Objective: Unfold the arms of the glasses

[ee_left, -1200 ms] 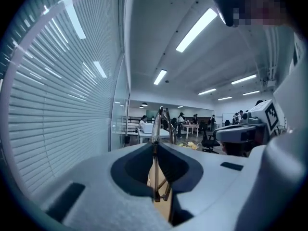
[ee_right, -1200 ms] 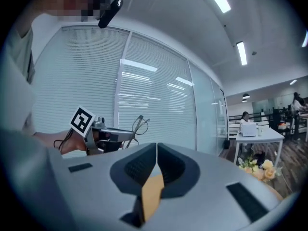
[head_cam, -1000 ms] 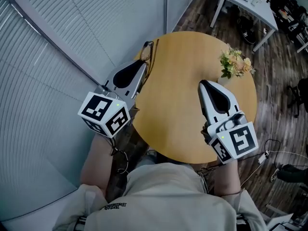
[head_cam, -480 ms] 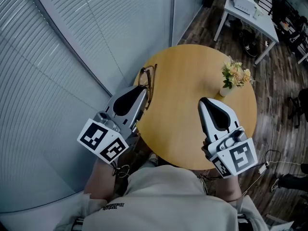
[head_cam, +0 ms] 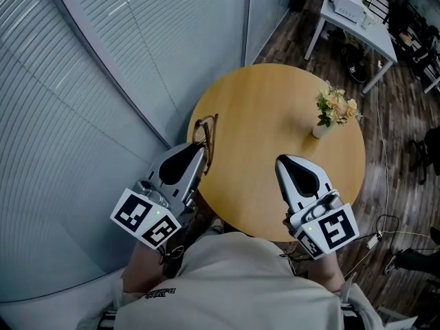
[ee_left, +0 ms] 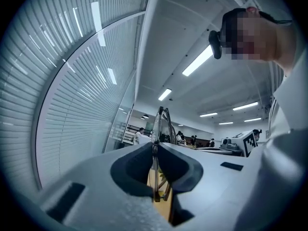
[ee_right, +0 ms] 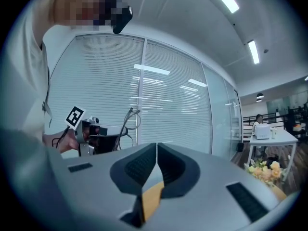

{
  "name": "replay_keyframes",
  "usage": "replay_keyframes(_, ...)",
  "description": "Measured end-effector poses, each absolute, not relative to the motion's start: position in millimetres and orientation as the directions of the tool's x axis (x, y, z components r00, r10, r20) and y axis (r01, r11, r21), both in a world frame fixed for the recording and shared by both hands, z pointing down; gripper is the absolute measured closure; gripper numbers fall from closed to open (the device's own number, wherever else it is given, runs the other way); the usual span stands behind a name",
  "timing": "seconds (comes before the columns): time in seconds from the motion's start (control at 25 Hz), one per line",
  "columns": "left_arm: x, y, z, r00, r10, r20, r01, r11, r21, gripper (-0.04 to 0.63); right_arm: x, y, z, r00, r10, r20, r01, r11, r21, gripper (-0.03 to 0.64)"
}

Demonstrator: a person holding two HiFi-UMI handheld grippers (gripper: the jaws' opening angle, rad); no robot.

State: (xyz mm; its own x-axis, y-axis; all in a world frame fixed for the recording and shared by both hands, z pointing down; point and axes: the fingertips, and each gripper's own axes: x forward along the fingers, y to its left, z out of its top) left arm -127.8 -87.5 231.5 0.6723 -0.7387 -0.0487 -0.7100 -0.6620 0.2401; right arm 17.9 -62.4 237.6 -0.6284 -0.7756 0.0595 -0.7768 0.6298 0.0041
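noting the glasses pinched by the frame in the left gripper, standing on edge over the near left rim of the round bench. the jaws are clamped thin on the frame, with the lens rising above them. the right gripper hangs over the near side of the bench, well apart from the glasses, with its jaws pressed together and nothing between them. judgement: the task is at an early stage. the grasp is made, no arm looks swung out, and both arms are left to open, work that would fall to the free right gripper. hard to make out: the hinges and arms are thin and seen edge-on, so folded is only my best reading. a small vase of flowers sits at the far right, clear of the work.
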Motion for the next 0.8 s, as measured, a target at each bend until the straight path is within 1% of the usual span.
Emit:
replay_keyframes(0.12,-127.7,-87.7,238.4,0.669,-0.741,-0.049,-0.705,-0.655,0.272,0.551,13.3,-60.7,247.3,-0.641,-0.763,0.082,-0.766,0.643,-0.003,0.586)
replay_keyframes(0.52,-125.3,-88.7,243.6,0.667,-0.744,-0.033,-0.712,-0.650,0.267,0.551,10.1,-61.0,252.5,-0.659,-0.746,0.099,-0.749,0.662,0.003,0.586)
replay_keyframes(0.64,-122.1,-87.7,241.4,0.672,-0.740,-0.034,-0.709,-0.655,0.260,0.551,10.5,-65.1,243.9,-0.661,-0.746,0.086,-0.748,0.664,0.009,0.586)
replay_keyframes(0.8,-117.5,-87.1,243.2,0.684,-0.729,-0.023,-0.702,-0.666,0.252,0.551,2.3,-73.0,215.0,-0.674,-0.738,0.033,-0.738,0.674,0.027,0.586)
